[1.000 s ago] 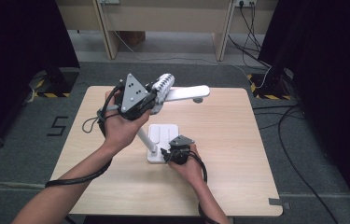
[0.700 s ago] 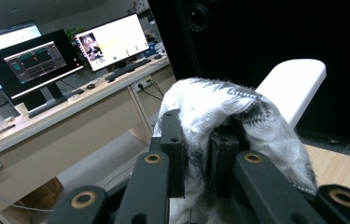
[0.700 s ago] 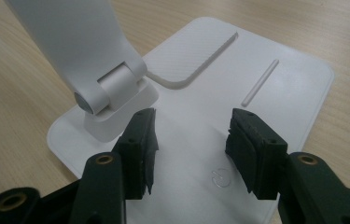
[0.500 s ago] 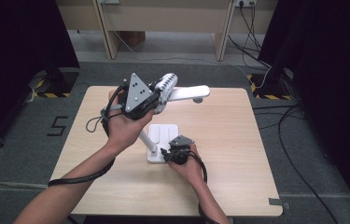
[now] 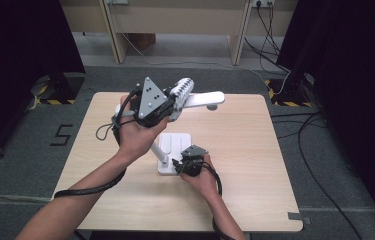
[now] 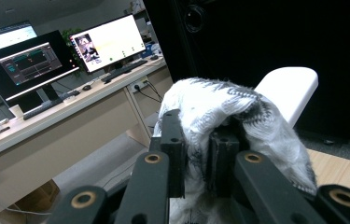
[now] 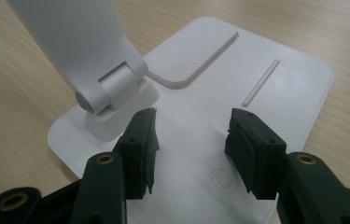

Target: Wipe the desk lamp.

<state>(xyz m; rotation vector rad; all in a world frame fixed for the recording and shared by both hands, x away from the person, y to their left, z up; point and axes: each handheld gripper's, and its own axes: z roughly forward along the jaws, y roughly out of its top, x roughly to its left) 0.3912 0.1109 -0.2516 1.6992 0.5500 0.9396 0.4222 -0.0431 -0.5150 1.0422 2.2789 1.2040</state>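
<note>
High view is showing a wooden table point(image 5: 255, 165) with a white desk lamp point(image 5: 175, 145) standing on it. The lamp's flat base point(image 5: 177, 142) is lying near the table's middle, its arm point(image 5: 156, 150) is slanting up and away from the person, and its long head point(image 5: 205, 99) is reaching out toward the far right edge. The left gripper point(image 5: 171, 106), raised above the table in the person's left hand point(image 5: 135, 135), is pinching a white-and-grey patterned cloth point(image 5: 180, 92), which is sitting against the lamp head. The right gripper point(image 5: 181, 161), in the right hand point(image 5: 202, 175), is resting low at the near edge of the base.

Left gripper view is showing the two black jaws drawn close together with the cloth point(image 6: 224, 112) bunched between and over them, so the grip is clamping the fabric. The white lamp head point(image 6: 287, 91) is sticking out just behind the cloth. A desk point(image 6: 65, 116) with monitors point(image 6: 46, 58) is standing far off in the room.

Right gripper view is showing the jaws standing apart, partly open, with nothing gripped between them; whether the tips are touching the base point(image 7: 275, 93) below I cannot tell. The power mark point(image 7: 220, 177) is lying between the jaws, and the lamp's hinge point(image 7: 107, 88) is sitting just beyond the jaw at picture left
</note>
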